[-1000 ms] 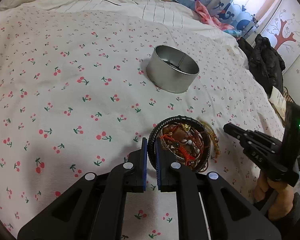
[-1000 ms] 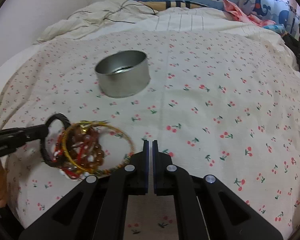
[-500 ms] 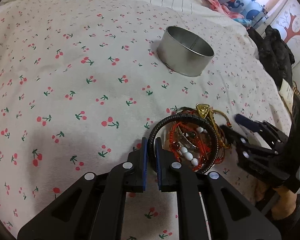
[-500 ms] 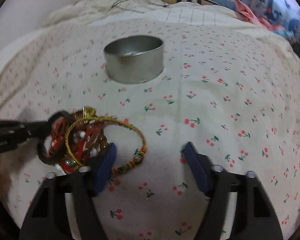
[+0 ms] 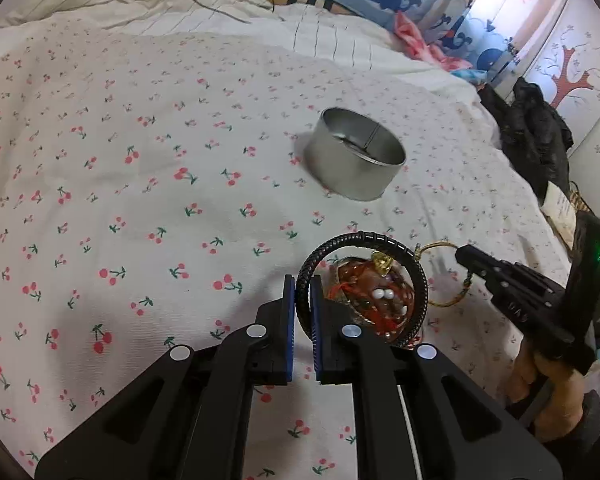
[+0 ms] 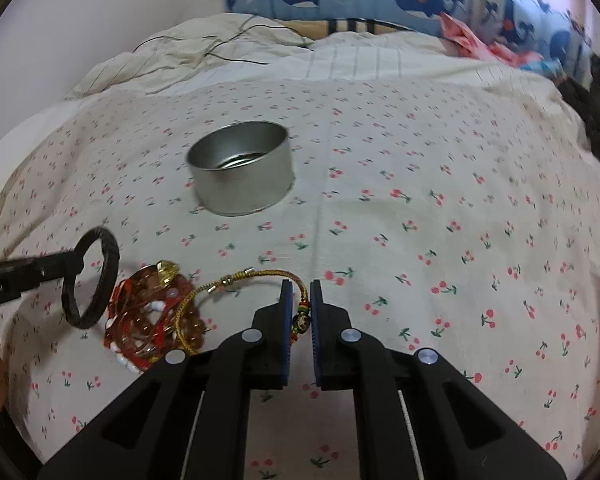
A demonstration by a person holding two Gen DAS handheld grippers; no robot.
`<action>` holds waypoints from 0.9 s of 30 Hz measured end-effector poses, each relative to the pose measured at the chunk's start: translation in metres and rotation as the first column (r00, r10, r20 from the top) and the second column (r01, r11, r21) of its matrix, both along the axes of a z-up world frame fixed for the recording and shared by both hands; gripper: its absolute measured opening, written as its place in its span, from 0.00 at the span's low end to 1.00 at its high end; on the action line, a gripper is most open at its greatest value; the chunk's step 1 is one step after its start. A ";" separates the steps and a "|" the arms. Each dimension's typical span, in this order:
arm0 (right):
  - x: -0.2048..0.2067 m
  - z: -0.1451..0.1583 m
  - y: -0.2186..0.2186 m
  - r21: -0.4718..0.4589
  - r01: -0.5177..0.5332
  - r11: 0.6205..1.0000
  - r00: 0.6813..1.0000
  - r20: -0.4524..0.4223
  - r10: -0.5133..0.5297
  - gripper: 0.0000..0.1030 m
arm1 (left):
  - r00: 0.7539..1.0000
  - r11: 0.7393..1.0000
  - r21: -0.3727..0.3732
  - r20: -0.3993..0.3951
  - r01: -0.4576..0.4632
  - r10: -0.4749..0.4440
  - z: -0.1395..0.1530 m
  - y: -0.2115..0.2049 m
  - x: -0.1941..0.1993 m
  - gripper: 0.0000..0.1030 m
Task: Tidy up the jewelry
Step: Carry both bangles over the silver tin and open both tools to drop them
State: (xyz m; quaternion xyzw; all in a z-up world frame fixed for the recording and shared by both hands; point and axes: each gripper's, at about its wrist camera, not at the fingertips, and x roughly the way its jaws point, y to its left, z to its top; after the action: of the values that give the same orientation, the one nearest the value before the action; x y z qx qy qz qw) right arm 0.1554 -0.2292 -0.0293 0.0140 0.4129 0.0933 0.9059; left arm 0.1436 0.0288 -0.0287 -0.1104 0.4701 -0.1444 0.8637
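Both grippers clamp bracelets on the cherry-print bedspread (image 6: 420,208).
Left gripper (image 5: 301,292) pinches the black braided bangle (image 5: 380,240); right gripper (image 6: 299,300), just closed, grips the gold cord bracelet (image 6: 236,278). Round tin (image 6: 242,176) at 11 o'clock.

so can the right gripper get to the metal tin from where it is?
Probably yes. Bare bedspread lies between the right gripper and the tin, but it is shut on the gold cord bracelet, still tangled in the bead pile.

- Soft, even light; daylight glows through the curtains (image 5: 512,4) at the left-wrist view's upper right.
- Faint shadows on the bedspread (image 5: 148,184) beneath the metal tin (image 6: 242,172).
- Fisheye bending, dark vignette at corners.
- Slight motion blur at the right edges.
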 end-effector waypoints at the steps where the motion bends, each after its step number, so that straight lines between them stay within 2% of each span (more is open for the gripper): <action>1: 0.002 -0.002 0.000 -0.009 0.002 1.000 1.000 -0.010 -0.002 0.09 | 1.000 1.000 0.009 -0.006 0.003 -0.002 -0.002 -0.002 0.002 0.06; 3: 0.006 -0.012 0.002 -0.029 0.003 1.000 0.997 -0.071 -0.005 0.11 | 1.000 0.999 0.039 -0.018 0.000 0.001 -0.007 -0.005 0.003 0.06; 4: 0.009 -0.017 0.003 -0.025 0.004 1.000 0.995 -0.097 -0.007 0.17 | 0.999 0.999 0.036 -0.044 0.001 0.001 -0.011 -0.005 0.006 0.07; 5: 0.010 -0.020 0.003 -0.004 0.001 1.000 0.994 -0.110 -0.002 0.42 | 0.998 1.000 0.031 -0.059 -0.002 0.003 -0.015 -0.003 0.005 0.07; 6: 0.010 -0.020 0.003 -0.001 -0.003 1.000 0.994 -0.106 0.003 0.57 | 0.998 0.999 0.032 -0.069 -0.009 0.012 -0.018 -0.002 0.006 0.07; 8: 0.010 -0.024 0.008 -0.041 -0.015 0.999 0.994 -0.109 0.011 0.58 | 0.997 0.999 0.048 -0.079 -0.018 0.022 -0.021 -0.002 0.008 0.07; 10: 0.011 -0.026 0.010 -0.055 -0.024 0.998 0.994 -0.108 0.018 0.55 | 0.994 0.998 0.046 -0.100 -0.031 0.035 -0.026 -0.001 0.010 0.07; 12: 0.010 -0.025 0.010 -0.064 -0.025 0.998 0.995 -0.103 0.018 0.21 | 0.991 0.999 0.043 -0.132 -0.028 0.033 -0.034 -0.002 0.013 0.09; 14: 0.009 -0.023 0.008 -0.057 -0.021 0.998 0.995 -0.096 0.016 0.07 | 0.991 0.997 0.073 -0.131 -0.015 0.024 -0.035 -0.006 0.013 0.09; 18: -0.001 -0.011 0.004 -0.026 -0.012 1.000 0.999 -0.043 0.011 0.06 | 0.996 0.998 0.070 -0.088 0.003 0.004 -0.027 -0.009 0.006 0.06; 21: -0.010 0.011 0.002 0.021 -0.026 0.999 0.997 0.067 0.025 0.06 | 1.000 0.998 0.062 -0.015 0.011 -0.010 -0.010 -0.010 0.000 0.06; 23: -0.017 0.028 0.005 0.019 -0.038 0.999 0.989 0.141 0.034 0.06 | 1.000 0.998 0.062 0.020 0.016 -0.017 0.000 -0.011 -0.003 0.06; 27: -0.017 0.045 0.005 0.047 -0.061 0.997 0.980 0.191 0.051 0.06 | 0.999 0.999 0.032 0.034 0.021 -0.022 0.012 -0.008 -0.002 0.06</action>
State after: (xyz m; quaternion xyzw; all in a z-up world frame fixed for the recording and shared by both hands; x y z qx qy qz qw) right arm 0.1381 -0.2239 0.0154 0.0172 0.3224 0.1307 0.9374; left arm 0.1419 0.0206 -0.0166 -0.0893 0.4586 -0.1481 0.8717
